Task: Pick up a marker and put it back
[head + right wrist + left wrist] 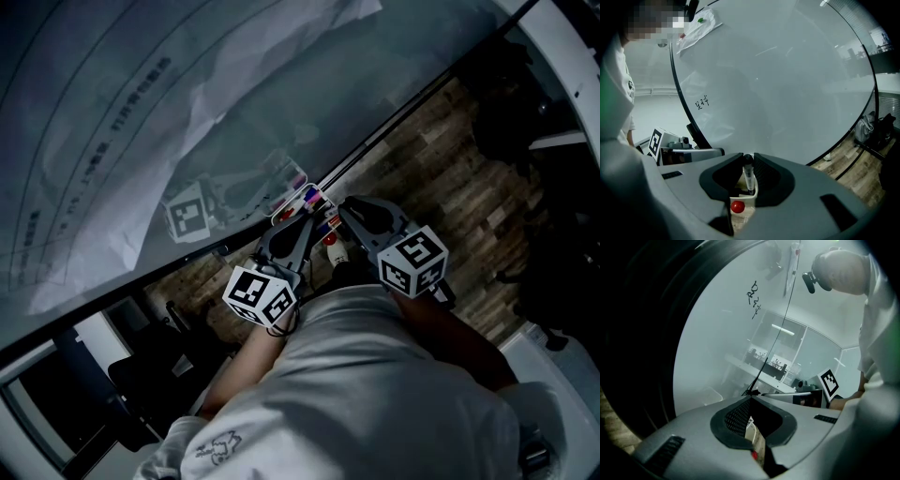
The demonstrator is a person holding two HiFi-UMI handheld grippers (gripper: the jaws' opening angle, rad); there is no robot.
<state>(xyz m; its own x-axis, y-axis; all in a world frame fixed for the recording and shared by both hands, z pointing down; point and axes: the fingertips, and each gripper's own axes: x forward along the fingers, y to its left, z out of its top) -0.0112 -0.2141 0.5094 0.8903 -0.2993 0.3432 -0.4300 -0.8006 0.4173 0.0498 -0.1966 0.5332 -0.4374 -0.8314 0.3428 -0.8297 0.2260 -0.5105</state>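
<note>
A black marker stands upright between the jaws of my right gripper, which is shut on it just above a white marker holder. A red cap shows in that holder. In the head view the holder with coloured marker caps hangs at the whiteboard's lower edge. Both grippers point at it, the right gripper beside the left gripper. My left gripper has its jaws shut tip to tip with nothing between them, and the holder shows below.
The whiteboard fills the view ahead, with a paper sheet stuck on it and small black writing. Wooden floor lies below. Dark bags sit on the floor to the right. A dark chair stands at the left.
</note>
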